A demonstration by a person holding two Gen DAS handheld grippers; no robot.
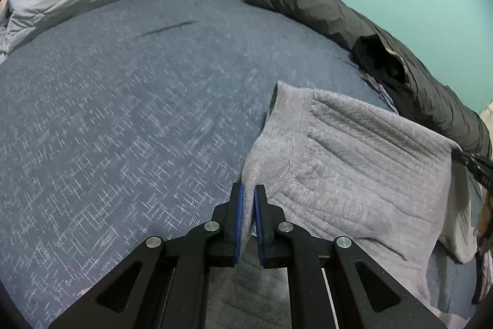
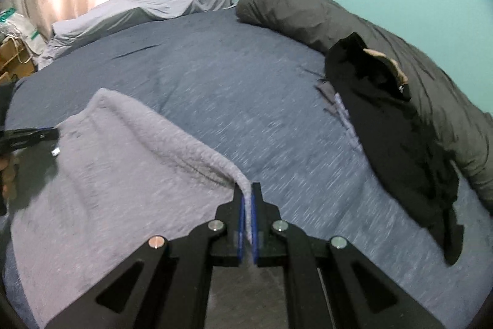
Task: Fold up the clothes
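Both claws are clamped on the grey fleece garment [image 1: 354, 162]: the left gripper [image 1: 249, 205] pinches one corner of its edge and the right gripper [image 2: 246, 205] the other, so the cloth hangs stretched between them just above the blue bedspread [image 1: 123, 113]. It looks soft, thick and light, likely to sag in the middle and drape rather than crease sharply. Corners and hemmed edges seem the surest holds, while a black garment [image 2: 394, 125] waits near the dark bolster [image 2: 308, 14].
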